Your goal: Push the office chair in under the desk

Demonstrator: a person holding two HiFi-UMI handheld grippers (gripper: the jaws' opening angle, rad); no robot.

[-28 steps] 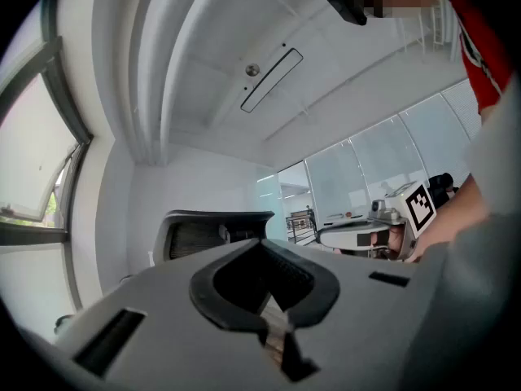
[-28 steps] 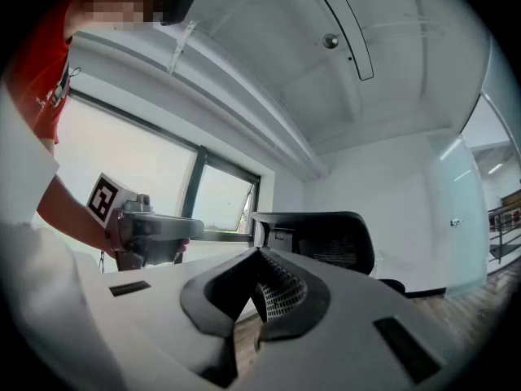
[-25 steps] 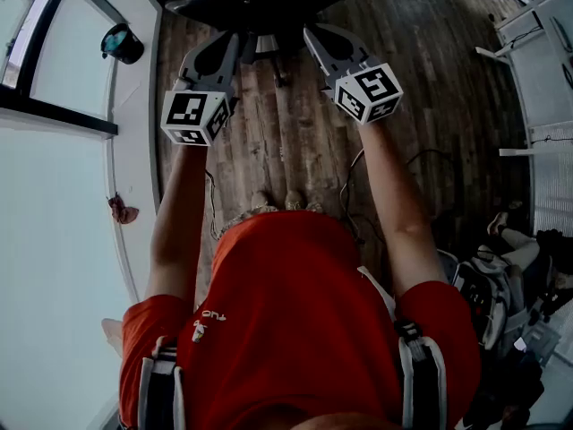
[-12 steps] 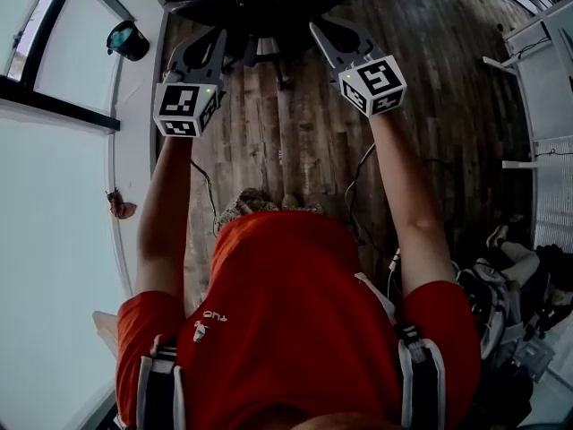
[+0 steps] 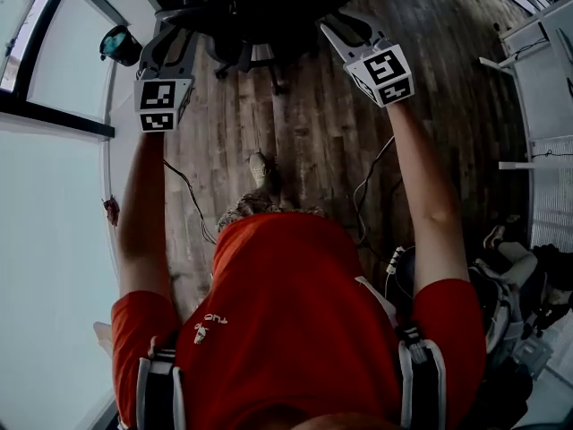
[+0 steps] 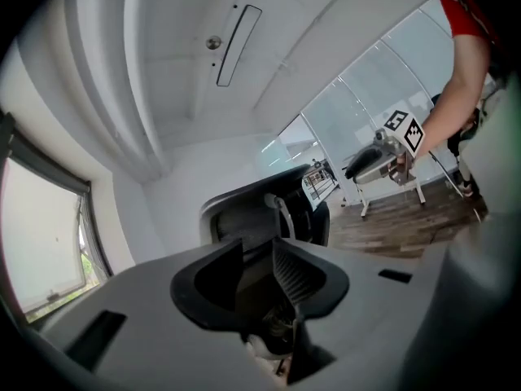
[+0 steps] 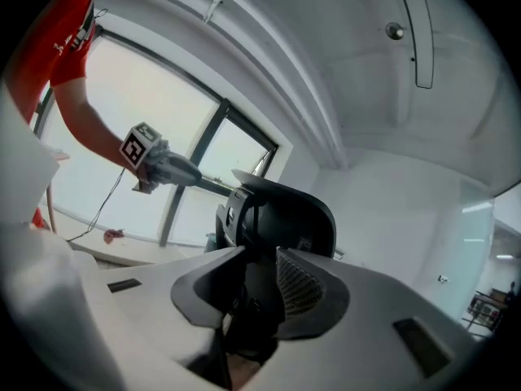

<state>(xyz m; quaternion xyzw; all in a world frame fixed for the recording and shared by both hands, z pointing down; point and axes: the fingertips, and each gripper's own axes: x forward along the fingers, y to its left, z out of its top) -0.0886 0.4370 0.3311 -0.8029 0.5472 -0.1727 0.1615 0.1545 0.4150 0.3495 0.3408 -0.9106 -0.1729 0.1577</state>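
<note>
Head view: flanking chair (image 5: 251, 7) on floor (image 5: 304, 150) at frame top with left hand-held gripper (image 5: 170, 45) and right hand-held gripper (image 5: 345, 30), both pointing at it, about equally near.

Left gripper view: holding left hand-held gripper (image 6: 256, 255) narrowly apart, jaws just been opening, pinching nothing, seeing chair (image 6: 260, 206) ahead through gap.

Right gripper view: same for right hand-held gripper (image 7: 260, 263), narrowly apart, just been opening, gripping nothing, facing chair (image 7: 289, 210) close ahead.

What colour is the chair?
Black. The office chair shows best in the right gripper view.
</note>
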